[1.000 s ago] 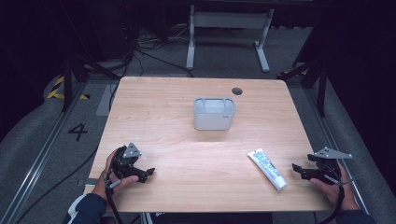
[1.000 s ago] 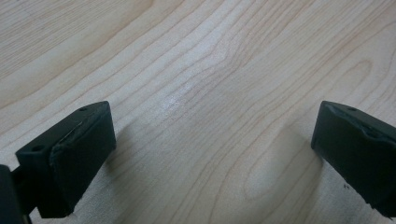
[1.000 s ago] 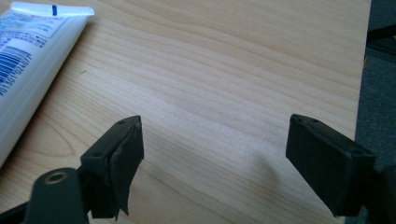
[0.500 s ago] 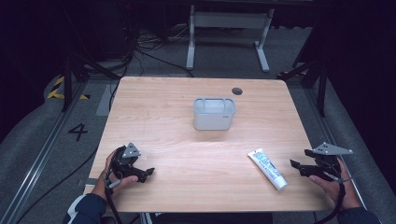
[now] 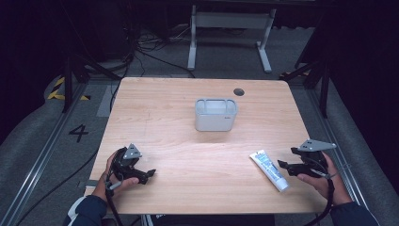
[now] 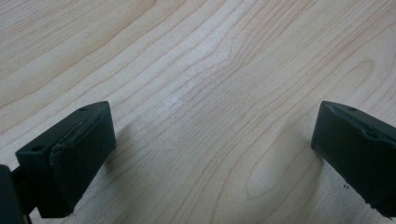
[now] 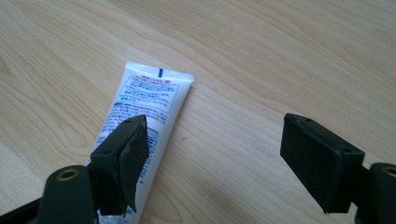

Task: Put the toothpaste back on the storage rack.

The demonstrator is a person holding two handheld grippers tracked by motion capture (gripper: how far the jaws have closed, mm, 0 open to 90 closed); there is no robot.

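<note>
High view, my left gripper (image 5: pixel 149 173) spread over bare table (image 5: pixel 179 122), right gripper (image 5: pixel 285 165) spread beside tube (image 5: pixel 268 169), bin (image 5: pixel 216 114) mid-table.

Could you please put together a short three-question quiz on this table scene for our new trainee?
1. True or false: the right gripper is shut on the tube.
2. Which thing stands nearest the middle of the table? A) the grey container B) the tube C) the left gripper
3. Fill in: in the right gripper view, the tube lies flat under the ____-hand jaw in the picture.

Key:
1. False: its jaws stand wide apart, and the tube lies flat on the wood.
2. A: it stands upright, apart from both grippers.
3. Left.
</note>
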